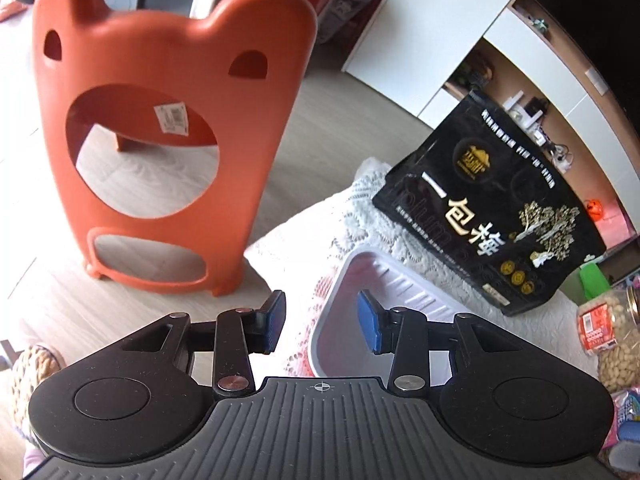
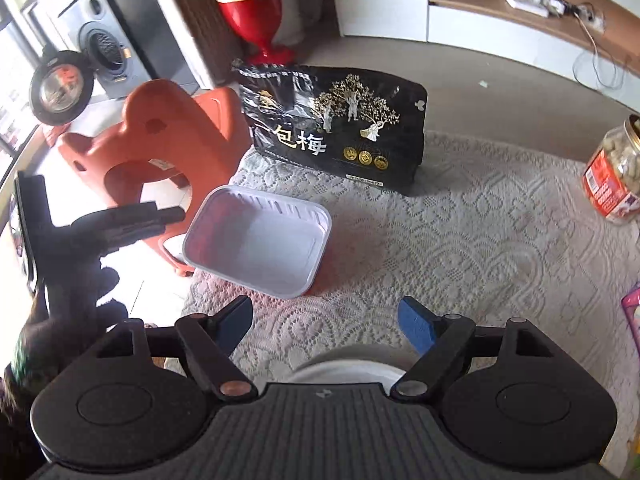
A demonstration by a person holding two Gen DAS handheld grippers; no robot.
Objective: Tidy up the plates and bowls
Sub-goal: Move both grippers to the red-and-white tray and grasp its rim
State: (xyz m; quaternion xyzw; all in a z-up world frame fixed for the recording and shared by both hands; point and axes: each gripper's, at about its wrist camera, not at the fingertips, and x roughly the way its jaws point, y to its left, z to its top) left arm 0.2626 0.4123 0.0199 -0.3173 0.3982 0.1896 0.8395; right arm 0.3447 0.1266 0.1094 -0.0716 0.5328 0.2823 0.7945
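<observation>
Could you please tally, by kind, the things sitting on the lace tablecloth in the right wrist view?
White plastic tray: 1
Black snack bag: 1
Jar of nuts: 1
White dish, partly hidden under the right gripper: 1
Total: 4

A tall orange plastic stool (image 1: 168, 128) stands on the floor. A black printed snack bag (image 2: 336, 120) stands upright on the white lace tablecloth (image 2: 460, 248), well apart from a clear peanut jar (image 2: 616, 172).
</observation>
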